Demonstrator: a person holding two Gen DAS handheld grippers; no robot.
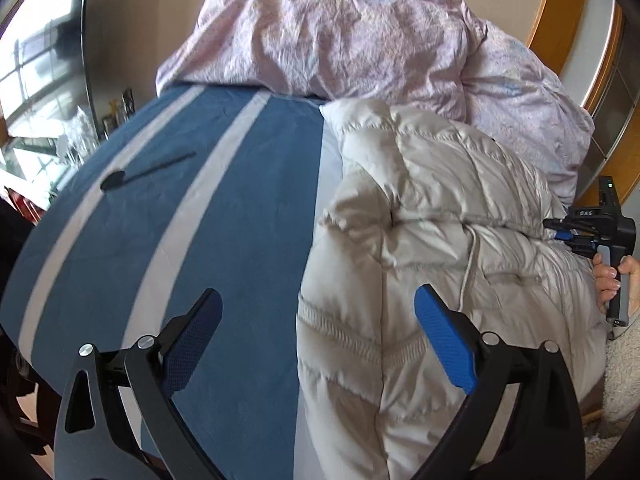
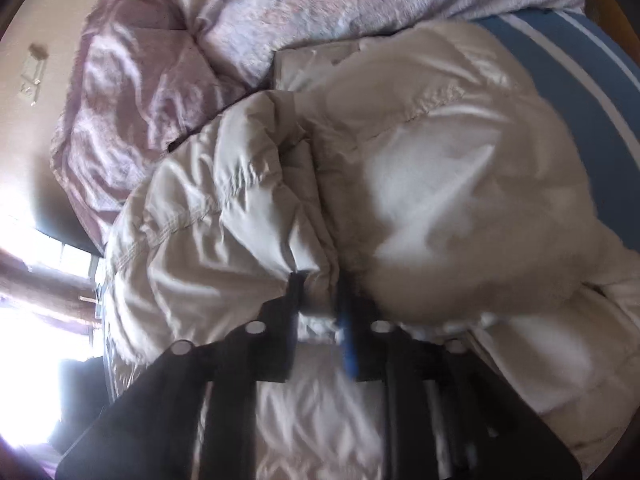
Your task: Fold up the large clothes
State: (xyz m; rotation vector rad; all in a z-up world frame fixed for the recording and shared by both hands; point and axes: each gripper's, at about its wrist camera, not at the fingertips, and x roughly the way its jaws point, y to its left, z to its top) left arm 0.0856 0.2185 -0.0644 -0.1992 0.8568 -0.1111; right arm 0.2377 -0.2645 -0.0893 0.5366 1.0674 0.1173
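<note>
Nearest the left camera, the left claw [image 1: 316, 340] stands released, its blue pads spread wide over the near edge of the cream quilted puffer jacket [image 1: 420, 240], touching nothing. The right claw [image 2: 320, 300] is clenched on a pinched ridge of the same jacket, fabric bunched between its narrow pads; motion blur hides the detail there.

The jacket lies heaped on the bed, over the dark blue sheet with pale stripes [image 1: 192, 220]. It looks light, puffy and springy, with a slick shell likely to slip from a shallow pinch. Stitched seams, the hem or the drawcord channel should give the surest hold.

A thin black stick-like object [image 1: 148, 170] lies well apart on the sheet. Beyond, the rumpled pink floral duvet [image 1: 340, 40] crowds the jacket's far side, limiting room to spread it.
</note>
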